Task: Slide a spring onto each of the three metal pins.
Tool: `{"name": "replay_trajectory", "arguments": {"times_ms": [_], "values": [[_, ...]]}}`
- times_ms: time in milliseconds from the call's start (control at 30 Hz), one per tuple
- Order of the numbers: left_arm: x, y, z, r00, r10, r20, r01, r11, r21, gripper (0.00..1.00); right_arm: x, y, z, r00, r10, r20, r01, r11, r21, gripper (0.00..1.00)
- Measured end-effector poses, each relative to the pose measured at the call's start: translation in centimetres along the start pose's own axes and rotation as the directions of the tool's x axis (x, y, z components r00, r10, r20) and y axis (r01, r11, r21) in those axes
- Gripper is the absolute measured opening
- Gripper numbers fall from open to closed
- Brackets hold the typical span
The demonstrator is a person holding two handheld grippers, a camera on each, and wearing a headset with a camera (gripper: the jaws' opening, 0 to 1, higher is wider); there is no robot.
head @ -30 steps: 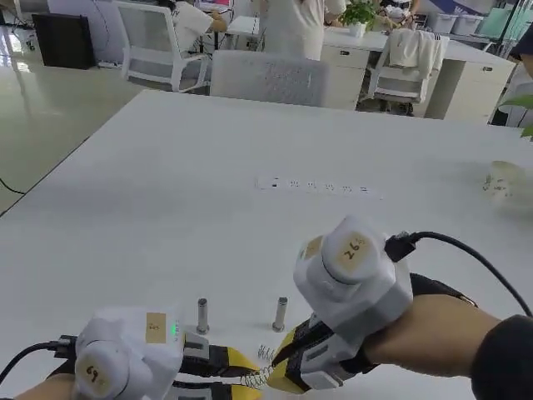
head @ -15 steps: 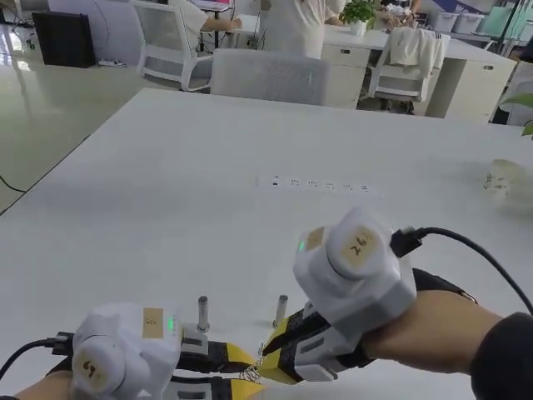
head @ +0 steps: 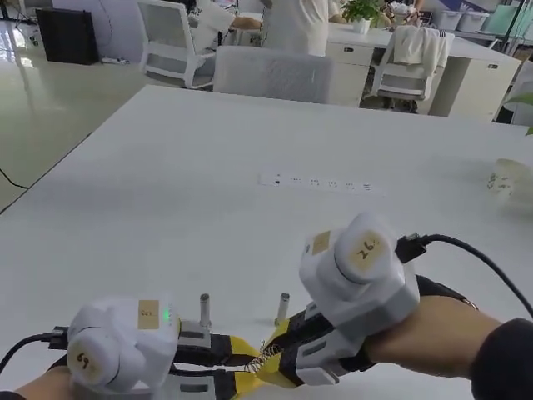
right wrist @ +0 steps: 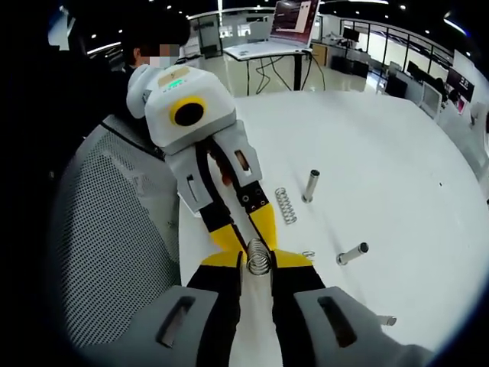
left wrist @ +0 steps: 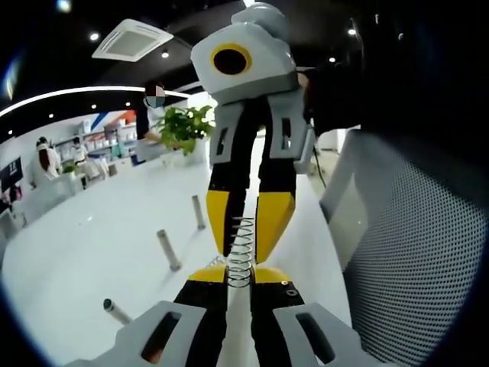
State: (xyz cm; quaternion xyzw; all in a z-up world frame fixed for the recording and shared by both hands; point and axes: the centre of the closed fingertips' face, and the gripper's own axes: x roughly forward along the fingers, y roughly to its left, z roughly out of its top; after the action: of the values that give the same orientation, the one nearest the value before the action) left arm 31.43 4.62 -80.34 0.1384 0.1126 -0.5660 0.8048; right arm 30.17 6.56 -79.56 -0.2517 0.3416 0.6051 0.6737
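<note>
A small metal spring [left wrist: 241, 251] is held between both grippers' yellow tips. My left gripper [left wrist: 238, 274] is shut on its near end. My right gripper [right wrist: 258, 260] is shut on the other end, where the spring [right wrist: 258, 258] shows end-on. In the head view the two meet low at the table's front edge: left gripper [head: 241, 363], right gripper [head: 273, 357], spring [head: 261, 358]. Two metal pins [head: 205, 307] [head: 283, 306] stand upright just behind them. A third pin [right wrist: 351, 253] lies on its side. A loose spring [right wrist: 286, 205] lies beside the upright pin [right wrist: 311, 186].
The white table [head: 250, 217] stretches far ahead, with a flush socket strip [head: 315, 182] in its middle and a pale cup [head: 506, 178] at the right edge. A grey mesh chair back [left wrist: 412, 229] stands close to the table's near edge. Chairs, desks and people are beyond the table.
The right gripper has rolled and shifted slightly while staying tip to tip with the left gripper. The spring remains held between them. The pins have not moved.
</note>
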Motion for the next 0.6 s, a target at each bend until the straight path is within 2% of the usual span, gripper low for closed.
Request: {"name": "replay_trajectory", "arguments": {"times_ms": [367, 500, 600], "values": [[-0.06, 0.0, 0.39, 0.9998, 0.003, 0.021, -0.002, 1.0, -0.011, 0.03, -0.1, -0.12, 0.1, 0.9999, 0.009, 0.008, -0.009, 0.999, 0.043, 0.08], [-0.05, 0.03, 0.42, 0.9997, 0.006, 0.025, -0.006, 1.0, -0.013, 0.03, -0.09, -0.15, 0.13, 1.0, 0.002, -0.002, -0.002, 0.999, 0.034, 0.08], [-0.11, 0.17, 0.3, 0.9997, 0.012, 0.02, -0.011, 1.0, -0.022, 0.07, -0.22, -0.34, 0.21, 1.0, -0.005, -0.004, 0.005, 0.999, 0.034, 0.08]]}}
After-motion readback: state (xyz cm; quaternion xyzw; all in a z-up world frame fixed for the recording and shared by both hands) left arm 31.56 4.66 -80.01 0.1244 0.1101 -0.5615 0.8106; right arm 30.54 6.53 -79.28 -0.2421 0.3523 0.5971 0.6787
